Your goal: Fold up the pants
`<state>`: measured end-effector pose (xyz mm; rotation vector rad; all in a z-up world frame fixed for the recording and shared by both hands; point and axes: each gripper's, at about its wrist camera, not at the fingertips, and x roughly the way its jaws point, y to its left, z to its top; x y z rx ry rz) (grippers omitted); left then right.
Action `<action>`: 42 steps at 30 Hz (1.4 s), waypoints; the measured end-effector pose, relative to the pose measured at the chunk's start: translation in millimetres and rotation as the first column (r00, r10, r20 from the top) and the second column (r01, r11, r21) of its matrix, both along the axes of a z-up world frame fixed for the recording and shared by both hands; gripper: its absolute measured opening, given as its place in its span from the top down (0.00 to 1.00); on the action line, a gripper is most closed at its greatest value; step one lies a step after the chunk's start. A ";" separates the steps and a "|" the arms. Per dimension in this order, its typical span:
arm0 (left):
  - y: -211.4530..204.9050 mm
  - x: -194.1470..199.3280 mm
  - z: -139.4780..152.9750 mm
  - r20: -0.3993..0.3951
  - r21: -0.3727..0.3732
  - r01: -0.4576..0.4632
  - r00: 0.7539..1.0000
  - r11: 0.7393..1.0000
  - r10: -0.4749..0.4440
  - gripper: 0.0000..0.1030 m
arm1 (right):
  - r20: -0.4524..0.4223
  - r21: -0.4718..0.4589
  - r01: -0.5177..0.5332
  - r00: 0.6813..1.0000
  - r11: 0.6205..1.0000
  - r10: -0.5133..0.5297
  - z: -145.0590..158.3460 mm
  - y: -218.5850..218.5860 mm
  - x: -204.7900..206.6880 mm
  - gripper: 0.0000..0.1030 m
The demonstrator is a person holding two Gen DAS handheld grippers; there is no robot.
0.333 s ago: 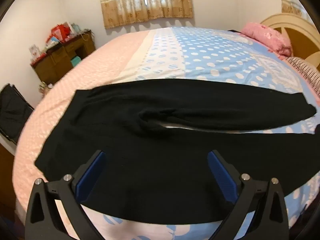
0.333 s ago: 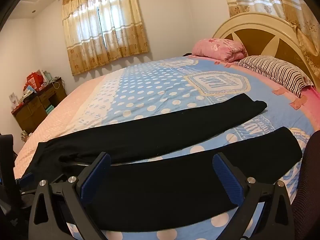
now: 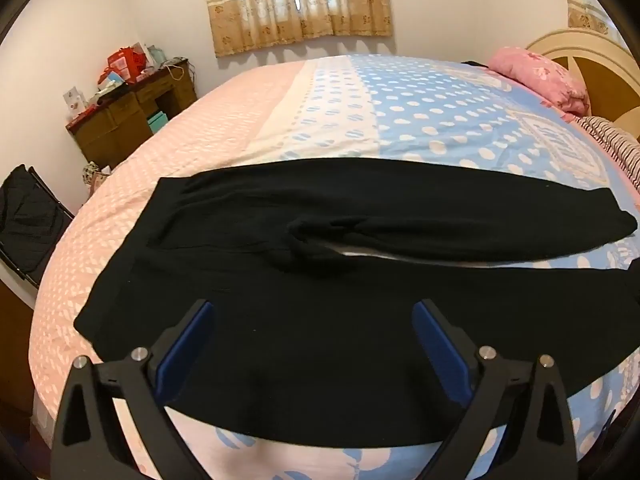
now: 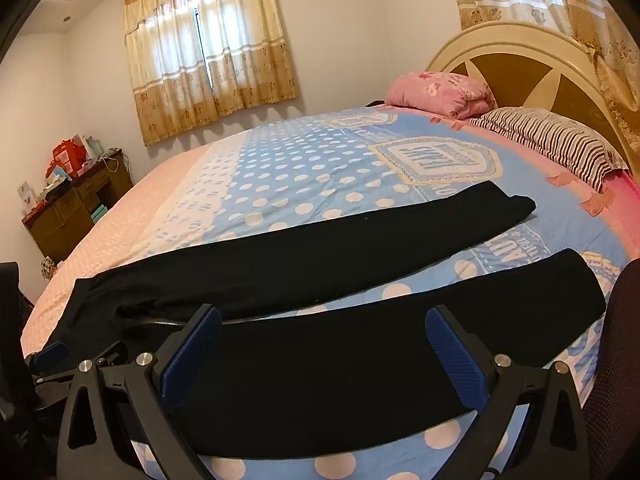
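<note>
Black pants (image 3: pixel 320 280) lie flat on the bed, waistband at the left, both legs spread apart and running to the right. My left gripper (image 3: pixel 312 320) is open and empty, hovering over the near hip and waist area. My right gripper (image 4: pixel 324 324) is open and empty above the near leg (image 4: pixel 360 360); the far leg (image 4: pixel 340 248) lies beyond it. The left gripper (image 4: pixel 56 352) shows at the left edge of the right wrist view.
The bed (image 3: pixel 420 120) has a blue dotted and pink cover. A pink pillow (image 4: pixel 440 92), a striped pillow (image 4: pixel 552 140) and the headboard (image 4: pixel 520 64) are at the right. A wooden desk (image 3: pixel 128 116) with clutter stands at the far left wall. A dark chair (image 3: pixel 28 216) stands by the bed's left side.
Both grippers have shifted very slightly; the pants lie the same and both grippers stay open.
</note>
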<state>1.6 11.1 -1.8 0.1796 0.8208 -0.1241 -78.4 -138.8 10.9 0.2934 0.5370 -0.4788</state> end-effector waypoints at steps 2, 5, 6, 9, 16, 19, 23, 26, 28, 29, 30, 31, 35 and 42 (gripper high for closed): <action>1.8 0.1 0.1 0.005 0.008 -0.004 1.000 1.000 0.004 0.03 | 0.000 0.003 0.000 1.000 1.000 0.000 -0.1 -0.9 -1.2 0.01; 6.4 1.4 0.1 0.008 0.006 -0.012 1.000 1.000 0.012 0.03 | -0.001 0.004 -0.001 1.000 1.000 0.001 0.0 -1.7 -1.1 0.01; 6.1 0.8 1.1 0.010 0.005 -0.012 1.000 1.000 0.012 0.03 | -0.002 0.002 -0.001 1.000 1.000 0.001 -0.1 -1.0 -1.2 0.01; 7.2 0.2 1.9 0.016 0.011 -0.017 1.000 1.000 0.017 0.03 | -0.004 0.003 -0.003 1.000 1.000 0.003 -1.0 -0.5 -1.3 0.01; 6.1 -1.4 3.2 0.018 0.016 -0.021 1.000 1.000 0.020 0.03 | -0.006 0.005 -0.002 1.000 1.000 0.002 -3.2 2.2 -1.1 0.01; 6.0 -1.3 3.7 0.018 0.016 -0.020 1.000 1.000 0.020 0.03 | -0.006 0.006 -0.002 1.000 1.000 0.002 -3.2 2.0 -1.2 0.01; 5.9 -1.3 3.8 0.016 0.016 -0.021 1.000 1.000 0.021 0.03 | -0.007 0.008 -0.003 1.000 1.000 0.003 -3.6 2.0 -1.5 0.01; 5.4 -2.2 3.7 0.014 0.019 -0.020 1.000 1.000 0.020 0.03 | -0.008 0.009 -0.002 1.000 1.000 0.002 -3.8 2.3 -2.0 0.01; 5.3 -2.1 3.5 0.013 0.018 -0.019 1.000 1.000 0.019 0.03 | -0.008 0.011 0.000 1.000 1.000 0.000 -4.0 1.7 -1.9 0.01; 5.5 -2.2 4.0 0.014 0.019 -0.019 1.000 1.000 0.019 0.03 | -0.008 0.011 0.001 1.000 1.000 -0.001 -4.1 1.7 -2.1 0.01; 5.0 -2.4 3.8 0.015 0.020 -0.019 1.000 1.000 0.019 0.03 | -0.009 0.012 0.002 1.000 1.000 -0.002 -4.2 1.4 -2.0 0.01; 4.6 -2.7 3.9 0.015 0.021 -0.018 1.000 1.000 0.018 0.03 | -0.010 0.012 0.003 1.000 1.000 -0.003 -4.5 1.1 -2.1 0.01; 3.5 -2.1 3.4 0.015 0.021 -0.018 1.000 1.000 0.017 0.03 | -0.012 0.017 0.006 1.000 1.000 -0.006 -4.9 0.5 -2.0 0.01; 1.8 -2.7 2.7 0.011 0.024 -0.016 1.000 1.000 0.016 0.03 | -0.017 0.019 0.006 1.000 1.000 -0.006 -6.1 -0.4 -1.2 0.01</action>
